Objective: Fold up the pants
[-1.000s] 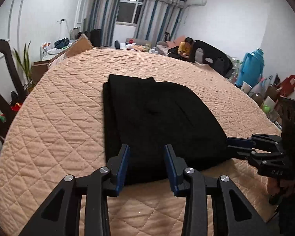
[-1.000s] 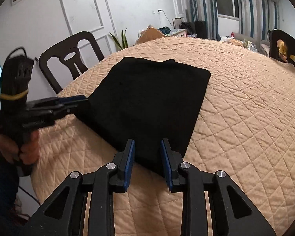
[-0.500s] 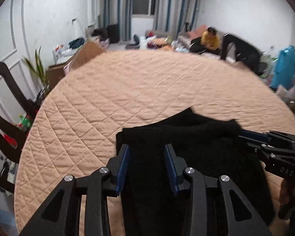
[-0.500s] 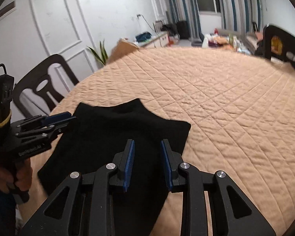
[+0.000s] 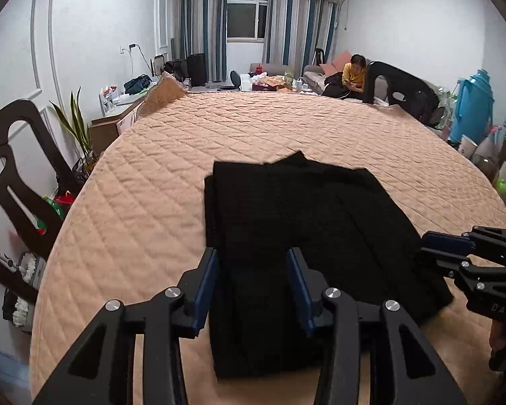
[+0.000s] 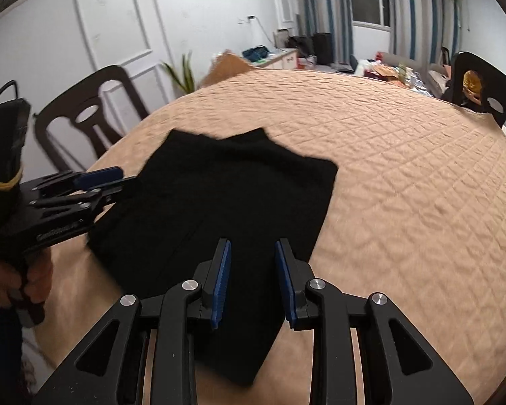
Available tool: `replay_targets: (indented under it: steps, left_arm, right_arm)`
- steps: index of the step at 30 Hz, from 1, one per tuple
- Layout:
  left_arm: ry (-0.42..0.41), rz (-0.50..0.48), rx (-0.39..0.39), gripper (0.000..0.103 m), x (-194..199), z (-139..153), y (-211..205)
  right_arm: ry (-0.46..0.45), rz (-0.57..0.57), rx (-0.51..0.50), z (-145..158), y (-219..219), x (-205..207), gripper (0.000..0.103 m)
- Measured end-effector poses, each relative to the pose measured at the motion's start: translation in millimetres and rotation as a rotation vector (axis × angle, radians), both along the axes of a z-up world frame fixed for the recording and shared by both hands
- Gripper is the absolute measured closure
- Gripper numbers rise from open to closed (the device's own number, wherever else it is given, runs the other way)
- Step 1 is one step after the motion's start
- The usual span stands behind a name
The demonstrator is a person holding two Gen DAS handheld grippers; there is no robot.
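Pants (image 5: 307, 222) folded flat on quilted table (image 5: 151, 182); left claw (image 5: 253, 287) and right claw (image 6: 253, 283) both agape, empty

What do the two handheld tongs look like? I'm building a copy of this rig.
Both tongs, left and right, are black frames with triangular cut-outs, silver screw heads and blue ribbed pads. Seen side-on, each carries small pale lettering, too blurred to read. A black box above the left one has a yellow band and a looped cable.

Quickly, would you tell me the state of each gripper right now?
Left gripper: open, over the black pants, gripping nothing.
Right gripper: open, over the pants, gripping nothing.
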State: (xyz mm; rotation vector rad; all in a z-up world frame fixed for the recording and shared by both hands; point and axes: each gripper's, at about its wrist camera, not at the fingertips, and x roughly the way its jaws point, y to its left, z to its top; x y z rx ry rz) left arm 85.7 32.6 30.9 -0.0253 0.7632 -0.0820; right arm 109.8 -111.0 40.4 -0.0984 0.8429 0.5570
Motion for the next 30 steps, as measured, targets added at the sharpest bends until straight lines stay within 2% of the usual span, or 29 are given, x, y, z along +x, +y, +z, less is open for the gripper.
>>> replay_targets:
  steps: [4,8,16,19,24,26,30]
  left_arm:
    - [-0.001,-0.004,-0.013,0.057,-22,-5,-4]
    - [0.007,0.009,-0.004,0.057,-23,-12,-8]
    - [-0.003,0.012,-0.006,0.057,-47,-9,-12]
    - [0.006,0.023,0.019,0.057,-54,-13,-13]
    - [0.026,0.034,0.043,0.057,-57,-23,-12]
    - [0.04,0.035,0.049,0.057,-56,-28,-13]
    - [0.049,0.04,0.054,0.057,-56,-30,-13]
  right_arm:
    - [-0.017,0.014,-0.011,-7,1,-27,0.075]
    - [-0.045,0.017,-0.028,-14,2,-31,0.075]
    - [-0.047,-0.012,0.007,-4,-14,-55,0.075]
    - [-0.049,-0.024,-0.037,-9,-18,-63,0.074]
    - [-0.035,-0.036,-0.069,-18,-20,-64,0.072]
    - [-0.019,-0.039,-0.071,-22,-21,-61,0.065]
    - [-0.018,-0.044,-0.077,-23,-20,-60,0.065]
